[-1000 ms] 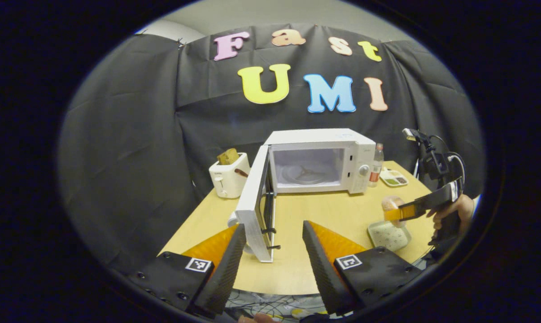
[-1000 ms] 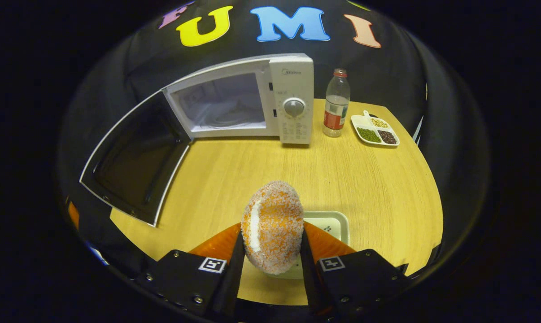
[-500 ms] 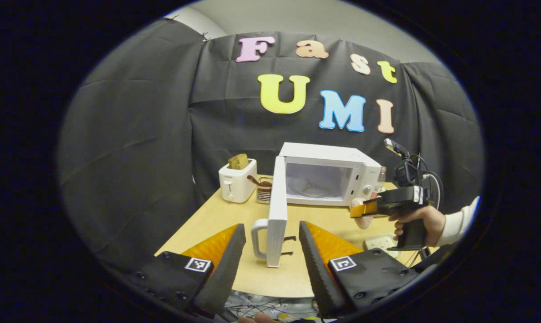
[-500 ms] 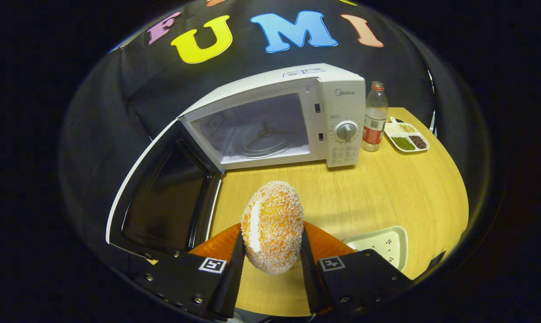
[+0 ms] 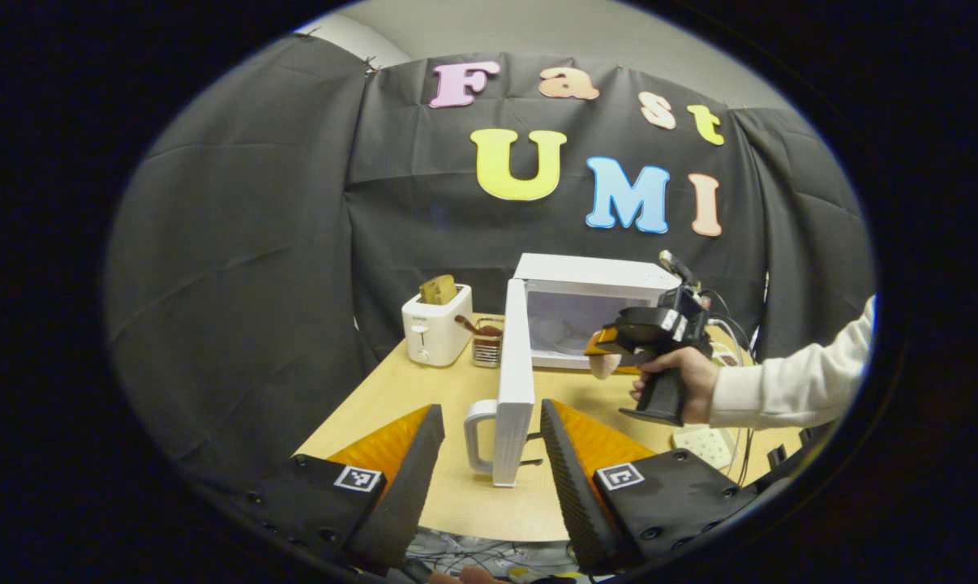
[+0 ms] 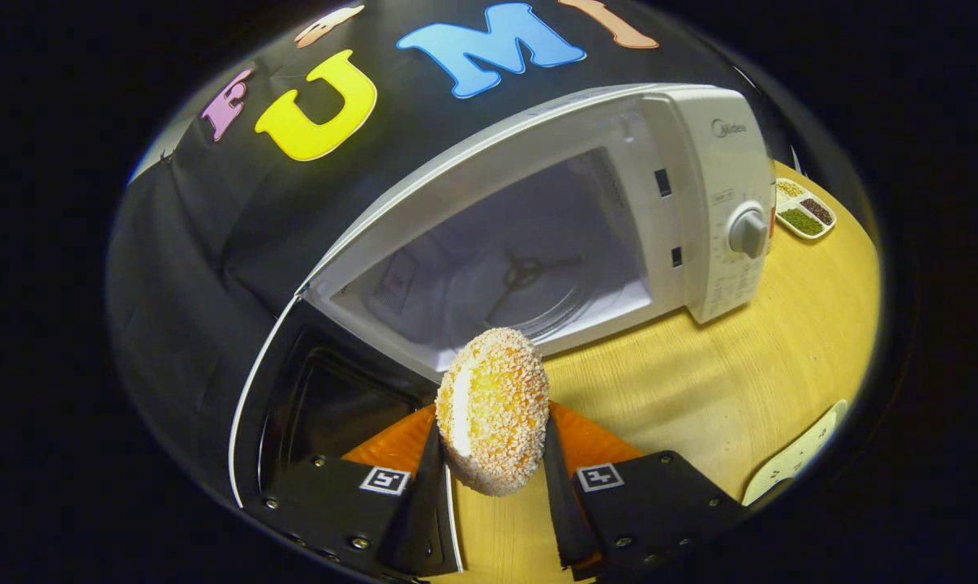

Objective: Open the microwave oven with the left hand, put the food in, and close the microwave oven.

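The white microwave (image 5: 594,280) stands at the table's back with its door (image 5: 517,381) swung wide, edge-on toward me, the handle (image 5: 479,434) on its left face. My left gripper (image 5: 491,410) is open, a finger on either side of the door's near edge without touching it. My right gripper (image 6: 491,426) is shut on the food (image 6: 493,410), a round sugar-crusted bun held on edge. It hangs just in front of the microwave (image 6: 700,162), at the lower lip of the open cavity (image 6: 521,276) with its glass turntable. In the left gripper view the right gripper (image 5: 611,341) is held by a hand (image 5: 684,377).
A white toaster (image 5: 435,328) with bread and a small wire rack (image 5: 486,345) stand left of the microwave. A white tray (image 6: 793,462) lies at the table's right front. A sectioned dish (image 6: 805,212) of beans sits right of the microwave. The open door (image 6: 327,405) blocks the left side.
My right gripper has carried the food up from above the white tray, forward and left, to the mouth of the microwave. My left gripper has stayed open near the door's edge.
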